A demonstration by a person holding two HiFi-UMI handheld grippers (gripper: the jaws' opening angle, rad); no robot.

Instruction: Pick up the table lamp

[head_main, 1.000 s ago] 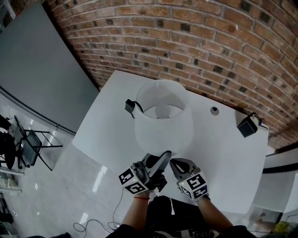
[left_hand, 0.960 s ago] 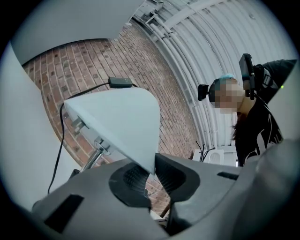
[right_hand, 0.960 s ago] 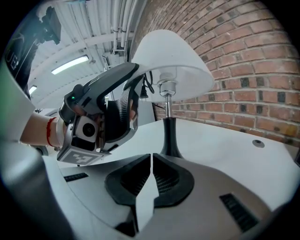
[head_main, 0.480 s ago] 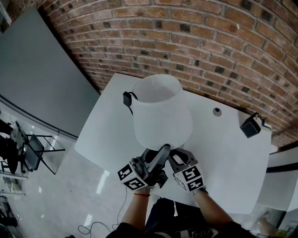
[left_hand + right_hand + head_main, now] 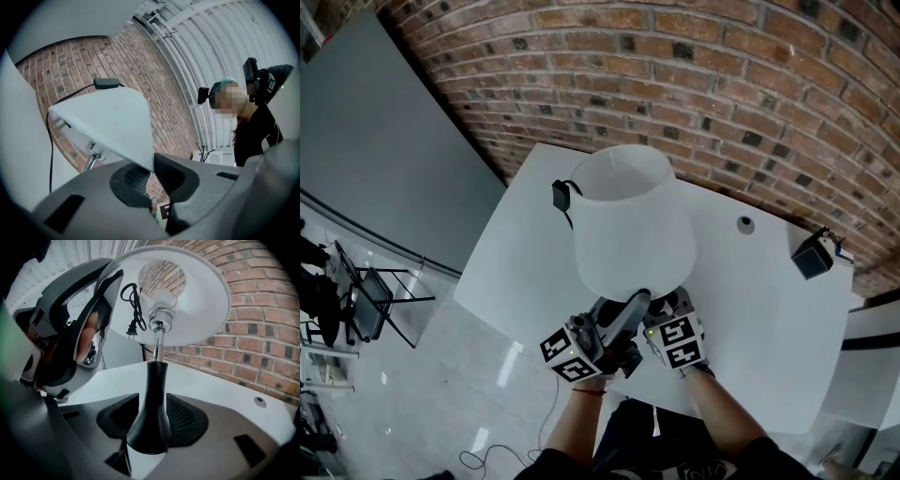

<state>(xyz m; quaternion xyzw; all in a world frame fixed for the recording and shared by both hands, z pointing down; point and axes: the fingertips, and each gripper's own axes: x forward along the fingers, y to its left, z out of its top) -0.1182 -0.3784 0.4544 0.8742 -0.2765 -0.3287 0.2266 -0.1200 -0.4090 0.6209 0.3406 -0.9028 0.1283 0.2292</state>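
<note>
The table lamp has a white shade, a chrome stem and a black base; it stands tilted on the white table. My left gripper has the shade's near rim between its pads, and its jaws are closing on it. My right gripper reaches under the shade. Its jaws are opening and stand wide on either side of the black base, and the pads do not press on it. The lamp's black cord and plug hang behind the shade.
A black plug box lies beside the shade at the table's back left. A black box and a small round fitting sit at the right. Brick wall behind. A folding stand stands on the floor, left.
My right gripper has moved forward under the shade and opened its jaws around the lamp's base. The shade has tipped away, so its top opening no longer shows the bulb.
</note>
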